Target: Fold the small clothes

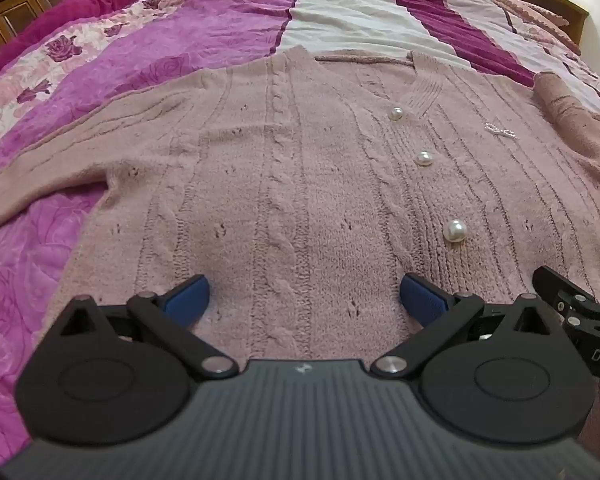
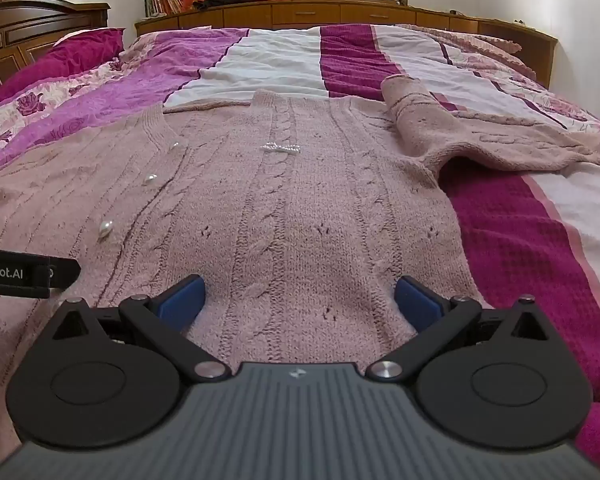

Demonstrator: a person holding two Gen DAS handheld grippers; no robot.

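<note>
A pink cable-knit cardigan (image 1: 284,168) with pearl buttons (image 1: 454,230) lies flat, front up, on the bed; it also shows in the right wrist view (image 2: 300,208). Its left sleeve (image 1: 60,152) stretches out to the left. Its right sleeve (image 2: 480,136) lies bunched at the right. My left gripper (image 1: 304,296) is open and empty, low over the hem on the left half. My right gripper (image 2: 300,296) is open and empty, low over the hem on the right half. Part of the right gripper (image 1: 580,308) shows at the edge of the left wrist view.
The bed carries a striped purple, white and magenta quilt (image 2: 284,64). A magenta pillow (image 2: 72,56) and wooden headboard (image 2: 28,24) are at the left. Wooden cabinets (image 2: 340,14) run along the far side under a window.
</note>
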